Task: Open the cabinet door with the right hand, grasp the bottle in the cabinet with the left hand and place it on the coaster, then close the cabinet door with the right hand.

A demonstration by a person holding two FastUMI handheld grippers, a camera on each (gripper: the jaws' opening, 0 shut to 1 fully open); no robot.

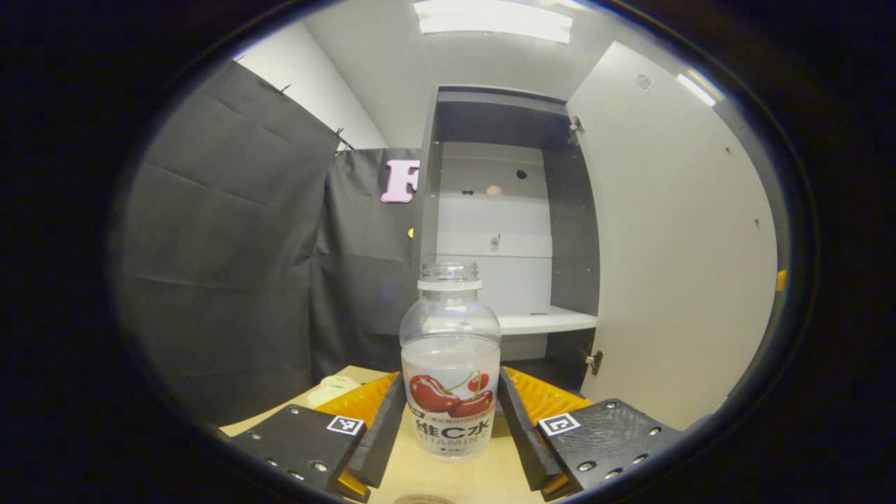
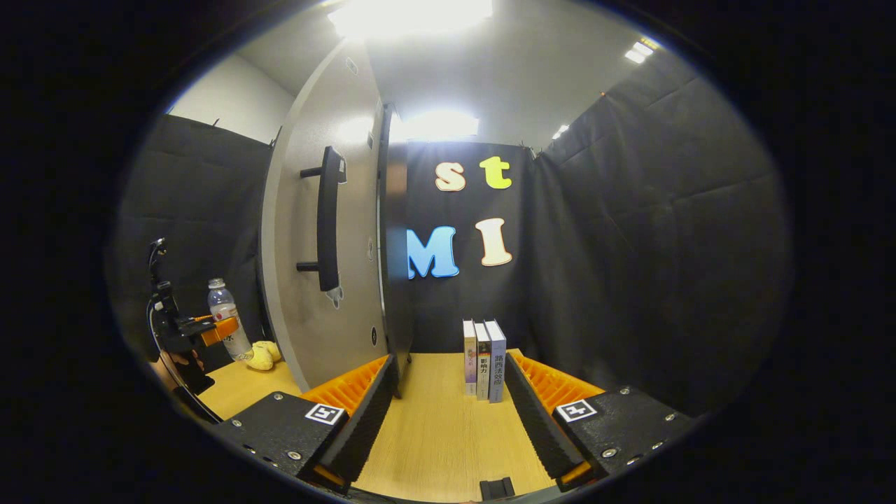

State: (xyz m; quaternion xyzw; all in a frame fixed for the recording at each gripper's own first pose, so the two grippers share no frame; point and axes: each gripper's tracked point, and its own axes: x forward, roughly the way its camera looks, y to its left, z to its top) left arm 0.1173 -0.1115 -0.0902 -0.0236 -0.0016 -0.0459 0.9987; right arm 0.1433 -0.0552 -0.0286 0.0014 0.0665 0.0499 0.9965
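A clear uncapped bottle (image 1: pixel 451 350) with a cherry label stands upright between my left gripper's (image 1: pixel 451 383) fingers. Both fingers press on its sides, over the wooden table (image 1: pixel 420 476). Behind it the grey cabinet (image 1: pixel 500 119) is open, its white shelf (image 1: pixel 546 320) is bare, and its door (image 1: pixel 672 245) is swung out to the right. In the right gripper view the left gripper (image 2: pixel 210 327) holds the bottle (image 2: pixel 225 315) at the far left. My right gripper (image 2: pixel 448 392) is open and holds nothing. It is low over the table, by the door's (image 2: pixel 308 280) lower corner. The door's black handle (image 2: pixel 327 224) is up to the left.
A pale yellow soft toy (image 1: pixel 336 386) lies on the table (image 2: pixel 434 434) to the left of the bottle, seen also as the toy (image 2: pixel 262 357) in the right gripper view. Three books (image 2: pixel 484 367) stand upright ahead of my right gripper. Black cloth walls close the booth.
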